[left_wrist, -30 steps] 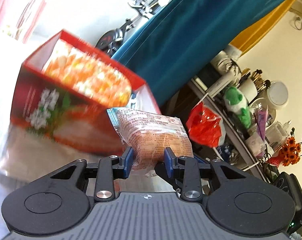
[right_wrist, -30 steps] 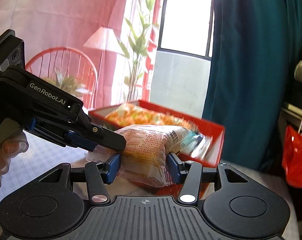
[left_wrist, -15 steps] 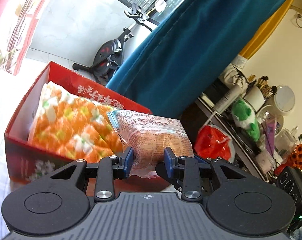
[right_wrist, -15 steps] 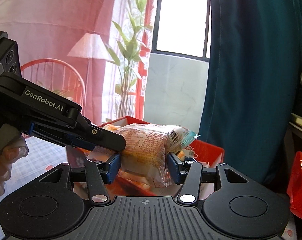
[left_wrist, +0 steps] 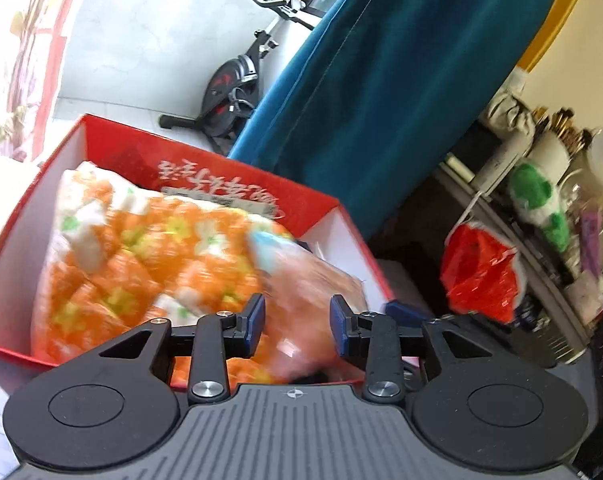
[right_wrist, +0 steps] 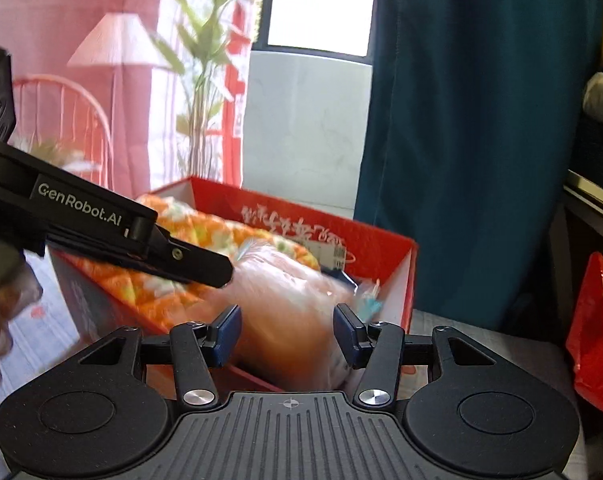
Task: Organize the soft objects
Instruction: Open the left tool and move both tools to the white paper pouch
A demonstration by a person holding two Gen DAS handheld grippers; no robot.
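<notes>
Now lowered over the red cardboard box [left_wrist: 237,168], above orange floral bedding [left_wrist: 141,248], no longer raised. Soft orange plastic-wrapped packet [right_wrist: 285,304] blurred between left fingers [left_wrist: 257,322] and right fingers [right_wrist: 225,332]; whether gripped or freed, cannot tell. Nearly stowed, probably.
</notes>
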